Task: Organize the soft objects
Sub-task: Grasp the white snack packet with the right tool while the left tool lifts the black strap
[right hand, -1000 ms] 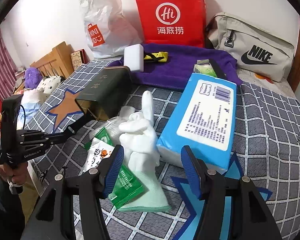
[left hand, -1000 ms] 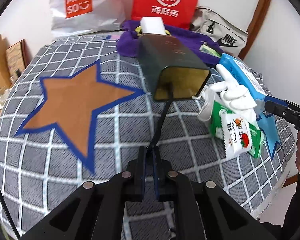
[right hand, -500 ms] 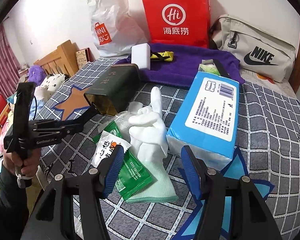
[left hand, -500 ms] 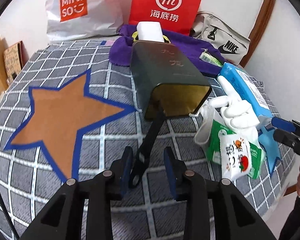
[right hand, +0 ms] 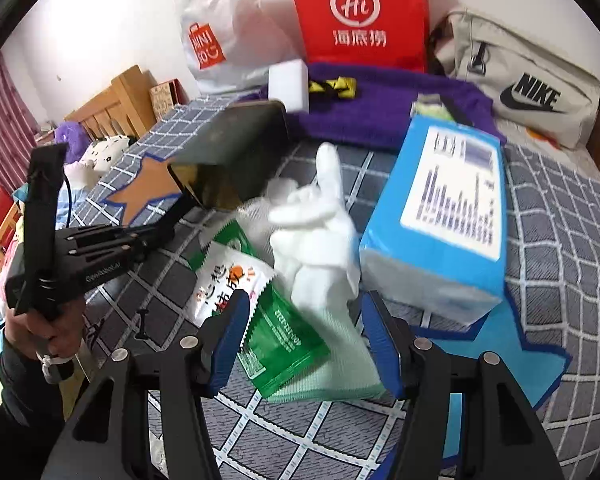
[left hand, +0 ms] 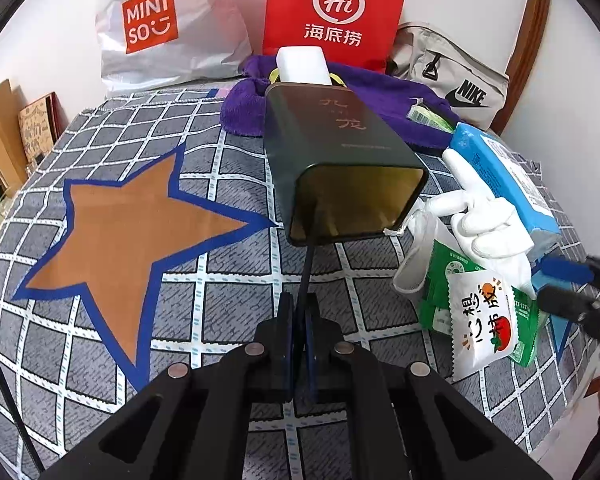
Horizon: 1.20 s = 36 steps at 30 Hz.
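On a checked bed (left hand: 228,288), the left gripper (left hand: 299,316) pinches a thin black strap (left hand: 306,268) running into a dark open box (left hand: 340,168) lying on its side. The right gripper (right hand: 302,340), half spread and closing, straddles a white glove (right hand: 316,232) amid snack packets (right hand: 228,280), left of a blue tissue pack (right hand: 444,216). Best to close low on the cuff, clear of packets. The strap's far end is hidden inside the box.

Counted on the bed: one dark tin box (left hand: 342,152), one white glove (right hand: 320,224), one blue tissue pack (right hand: 444,216), one purple towel (right hand: 384,108), one white sponge block (left hand: 302,65). Sachets: two, one white (left hand: 480,320), one green (right hand: 284,340). Bags at the wall: three, one white plastic (left hand: 168,24), one red paper (left hand: 334,12), one grey sling (right hand: 516,76).
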Motion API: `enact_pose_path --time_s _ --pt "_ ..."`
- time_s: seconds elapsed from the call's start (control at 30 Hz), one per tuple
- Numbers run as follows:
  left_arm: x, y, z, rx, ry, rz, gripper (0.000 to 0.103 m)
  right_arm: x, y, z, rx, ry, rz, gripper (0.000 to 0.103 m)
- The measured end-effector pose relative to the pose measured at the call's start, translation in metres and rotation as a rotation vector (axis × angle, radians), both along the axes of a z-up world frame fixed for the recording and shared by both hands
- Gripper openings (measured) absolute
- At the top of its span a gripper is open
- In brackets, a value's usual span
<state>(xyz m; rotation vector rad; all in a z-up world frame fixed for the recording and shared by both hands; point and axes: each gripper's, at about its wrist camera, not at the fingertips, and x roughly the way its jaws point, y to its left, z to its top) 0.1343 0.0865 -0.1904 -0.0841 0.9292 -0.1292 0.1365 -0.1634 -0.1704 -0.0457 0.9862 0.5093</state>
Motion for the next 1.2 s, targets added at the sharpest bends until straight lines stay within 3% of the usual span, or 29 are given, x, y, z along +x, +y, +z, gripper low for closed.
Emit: enact_pose_path --time_s 0.17,0.43,0.63,0.8,0.93,1.07,1.13,1.2 --pt "0.0 0.001 0.0 -0.011 0.002 0.0 0.006 0.0 -0.003 -0.008 0.006 0.034 -0.015 0.053" --pt "-0.001 0.003 0.0 -0.035 0.008 0.02 0.006 -0.012 0.027 0.001 0.039 -0.016 0.092 0.053" --pt "-0.003 0.004 0.001 -0.029 0.009 0.018 0.006 -0.009 0.057 -0.012 -0.028 0.008 0.088 0.055" --pt "-0.004 0.007 0.001 -0.052 0.009 0.017 0.006 -0.008 0.072 -0.016 -0.043 -0.001 0.058 0.072" --pt "-0.004 0.008 0.001 -0.061 0.011 0.012 0.006 -0.01 0.084 -0.019 -0.088 -0.035 0.052 0.072" --pt "-0.005 0.009 0.001 -0.062 0.013 0.009 0.006 -0.016 0.091 -0.021 -0.189 -0.097 0.074 0.055" --pt "-0.005 0.01 0.001 -0.066 0.016 0.011 0.006 -0.016 0.086 -0.018 -0.17 -0.093 0.077 0.045" --pt "-0.006 0.01 0.001 -0.064 0.018 0.015 0.006 -0.017 0.078 -0.011 -0.105 -0.068 0.095 0.043"
